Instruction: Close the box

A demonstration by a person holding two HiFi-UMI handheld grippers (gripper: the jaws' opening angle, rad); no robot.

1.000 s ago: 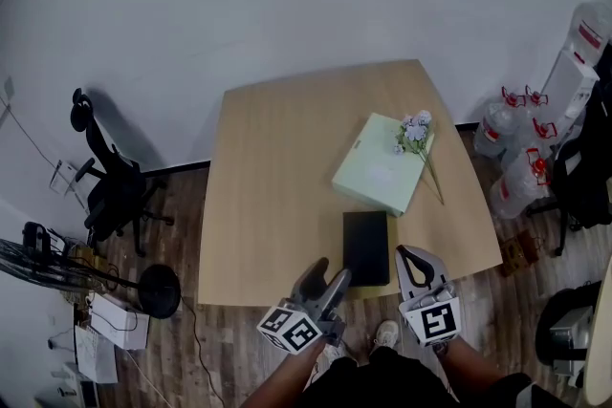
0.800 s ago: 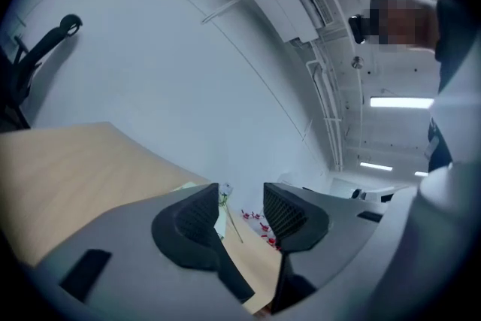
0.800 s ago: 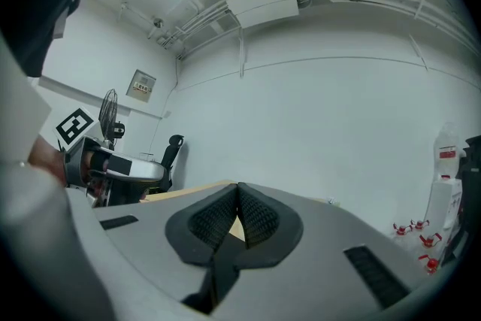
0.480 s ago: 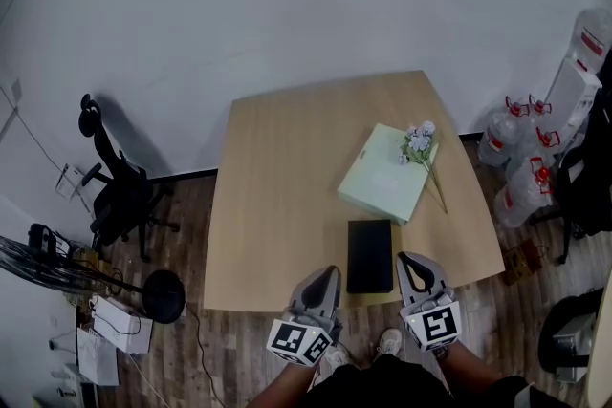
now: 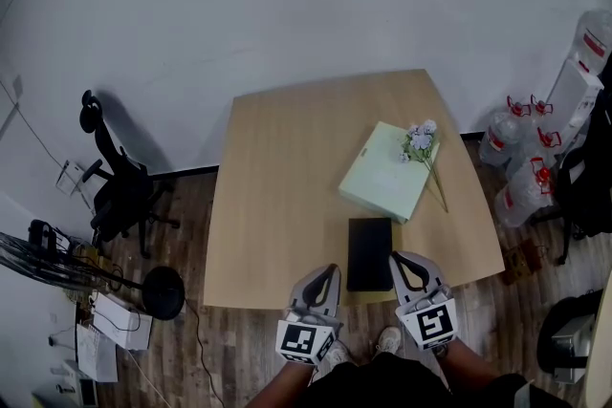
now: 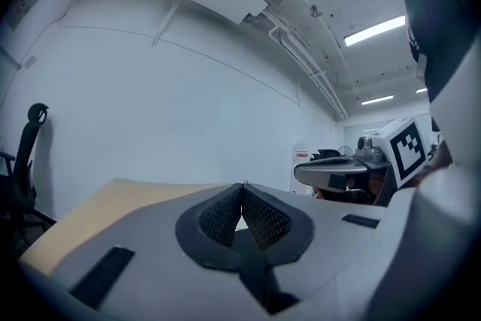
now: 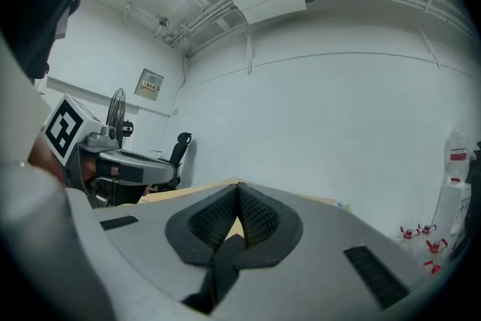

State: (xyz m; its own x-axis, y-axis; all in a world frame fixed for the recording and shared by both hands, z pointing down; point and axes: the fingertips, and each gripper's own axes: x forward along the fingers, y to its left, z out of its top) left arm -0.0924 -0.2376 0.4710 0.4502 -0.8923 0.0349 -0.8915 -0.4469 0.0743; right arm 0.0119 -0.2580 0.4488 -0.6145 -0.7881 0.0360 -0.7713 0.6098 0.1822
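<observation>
A flat black box (image 5: 369,253) lies on the wooden table (image 5: 277,196) near its front edge, its lid down as far as the head view shows. Behind it sits a pale green box (image 5: 382,172) with a sprig of flowers (image 5: 419,137) on top. My left gripper (image 5: 329,273) hangs at the table's front edge just left of the black box, jaws shut and empty, pads together (image 6: 241,186). My right gripper (image 5: 399,260) is just right of the box's near end, also shut with nothing held (image 7: 238,184). Neither touches the box.
A black office chair (image 5: 115,191) stands left of the table, with a fan (image 5: 38,253) and white cartons (image 5: 120,320) on the floor beyond it. Water bottles (image 5: 516,158) and a dispenser (image 5: 579,72) crowd the right side. The person's shoes (image 5: 387,337) are below the table edge.
The left gripper's jaws have closed from open and it has shifted a little right, straightening. The right gripper has edged slightly closer to the black box.
</observation>
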